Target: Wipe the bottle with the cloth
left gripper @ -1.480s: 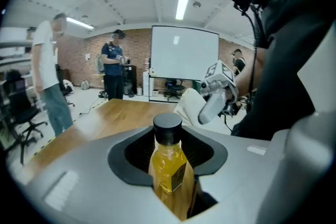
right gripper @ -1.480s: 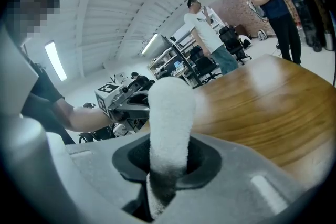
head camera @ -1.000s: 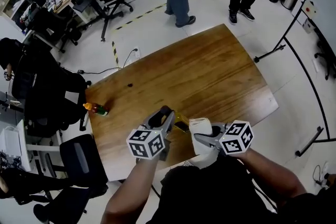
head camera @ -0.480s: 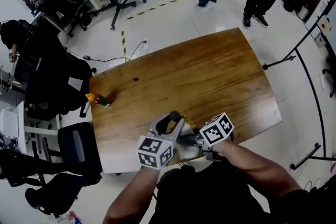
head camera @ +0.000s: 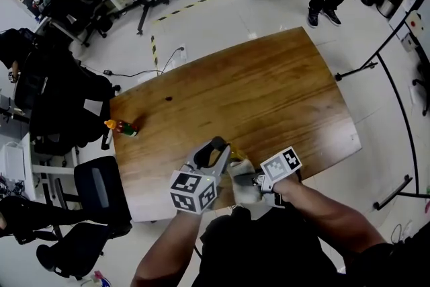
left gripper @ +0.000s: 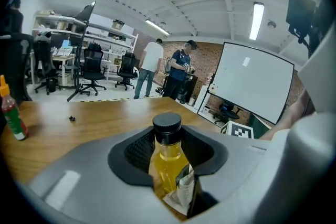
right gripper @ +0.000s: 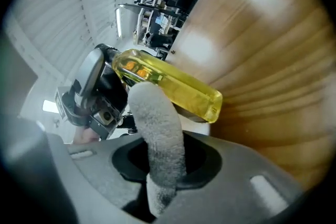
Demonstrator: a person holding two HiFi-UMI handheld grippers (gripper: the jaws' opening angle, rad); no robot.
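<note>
The left gripper is clamping the bottle near its capped end, over the tabletop's near edge. The right gripper is pinching the soft cloth against its side. The bottle looks rigid, smooth and probably slippery, so that firm upper hold is suiting it.

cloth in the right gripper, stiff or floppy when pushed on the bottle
Probably soft: the cloth bulges in a thick fuzzy fold, so it should squash against the bottle. Likely light, standing up from the jaws without drooping.
</note>
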